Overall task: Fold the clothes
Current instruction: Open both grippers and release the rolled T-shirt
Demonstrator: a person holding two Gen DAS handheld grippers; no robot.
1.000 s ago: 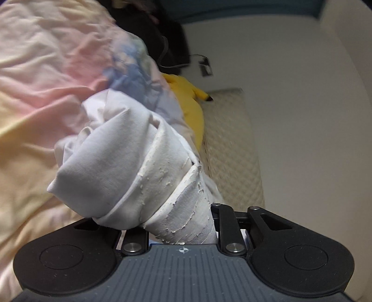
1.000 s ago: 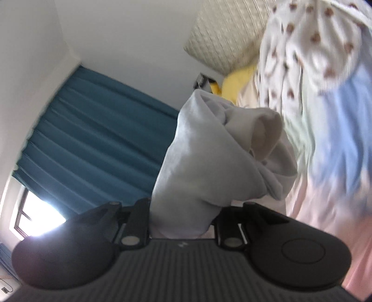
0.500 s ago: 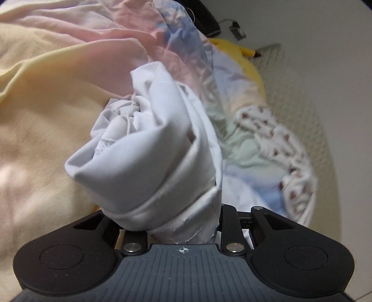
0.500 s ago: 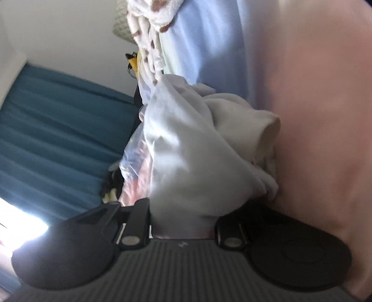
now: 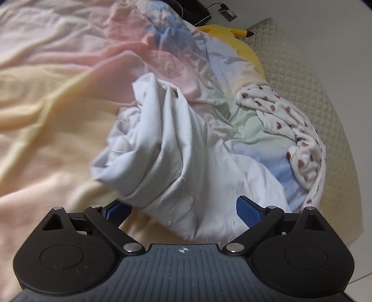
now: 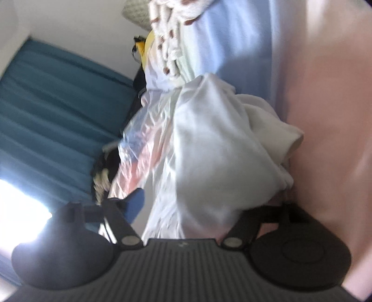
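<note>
A crumpled white garment [image 5: 167, 148] lies bunched on the pastel bedspread [image 5: 46, 116]. My left gripper [image 5: 181, 206] sits low over it, jaws opening wide. The cloth's near end lies loose between the blue pads [image 5: 247, 213], which do not press on it. In the right wrist view the same white garment [image 6: 209, 151] fills the middle. My right gripper [image 6: 197, 204] has jaws that are opening too, with cloth between the fingers and one blue pad [image 6: 136, 204] standing off it. This view is tilted and blurred.
A white fleece piece with brown spots [image 5: 290, 130] lies to the right on the bedspread, beside a quilted pillow [image 5: 313, 93] and a yellow plush toy [image 5: 232, 34]. A dark object with a cable [image 5: 193, 11] sits at the far edge. Blue curtains [image 6: 46, 104] and a bright window [image 6: 18, 209] stand beyond.
Both grippers held the white bundle tightly a moment ago and have now spread their jaws. Both sank toward the bed, and the bundle now rests on the bedspread.
</note>
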